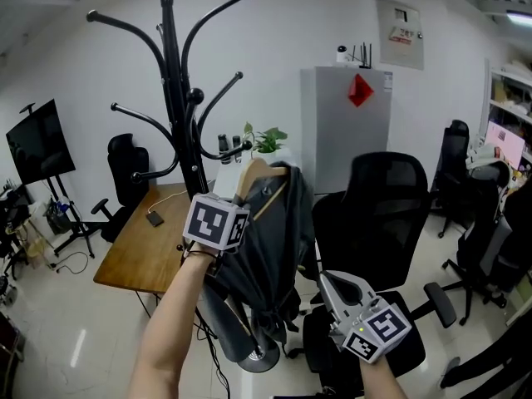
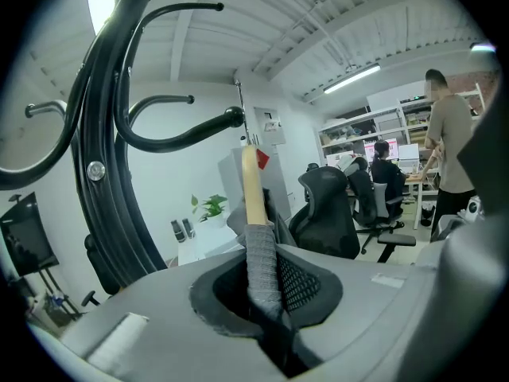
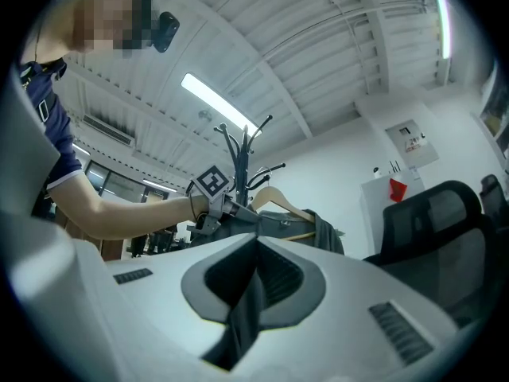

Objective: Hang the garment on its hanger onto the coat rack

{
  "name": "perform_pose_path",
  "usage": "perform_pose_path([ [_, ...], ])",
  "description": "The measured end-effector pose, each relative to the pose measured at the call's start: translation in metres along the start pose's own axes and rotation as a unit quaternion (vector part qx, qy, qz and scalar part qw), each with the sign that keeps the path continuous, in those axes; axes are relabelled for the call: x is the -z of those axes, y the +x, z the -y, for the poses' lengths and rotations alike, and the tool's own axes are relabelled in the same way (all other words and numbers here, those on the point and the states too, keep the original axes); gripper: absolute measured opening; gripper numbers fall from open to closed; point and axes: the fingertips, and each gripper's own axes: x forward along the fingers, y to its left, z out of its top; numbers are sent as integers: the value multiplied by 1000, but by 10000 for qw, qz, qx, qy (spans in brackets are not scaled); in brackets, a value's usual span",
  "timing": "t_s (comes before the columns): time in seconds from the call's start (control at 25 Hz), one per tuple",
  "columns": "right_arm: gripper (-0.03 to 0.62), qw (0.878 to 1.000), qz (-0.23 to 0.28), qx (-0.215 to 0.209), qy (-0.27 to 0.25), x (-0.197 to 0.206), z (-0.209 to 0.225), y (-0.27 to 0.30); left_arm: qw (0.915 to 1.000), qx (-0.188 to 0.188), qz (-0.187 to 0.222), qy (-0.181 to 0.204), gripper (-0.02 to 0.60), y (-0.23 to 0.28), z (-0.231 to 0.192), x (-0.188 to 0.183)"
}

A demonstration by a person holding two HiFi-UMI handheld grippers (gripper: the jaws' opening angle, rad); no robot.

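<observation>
Hanger (image 1: 256,175) with the grey garment (image 1: 270,248) draped on it is clamped by its fabric-covered arm in the left tongs (image 2: 264,309), apparently so it hangs free for the coat rack (image 1: 179,98) just beyond them, while the right tongs (image 3: 248,293), closed on nothing, sit lower and apart.

An office with swivel chairs (image 1: 384,202), desk (image 1: 137,248), monitor (image 1: 509,144).

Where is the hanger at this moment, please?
The hanger sits at the head view's centre, held by the left gripper, just right of the coat rack.
</observation>
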Motion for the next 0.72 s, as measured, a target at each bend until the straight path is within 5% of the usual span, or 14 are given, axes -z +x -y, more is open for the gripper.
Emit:
perform_pose_path([
  [0.72, 12, 9989, -175, -420, 73, 21, -37, 47, 9979, -322, -135, -554, 44, -13, -37, 62],
])
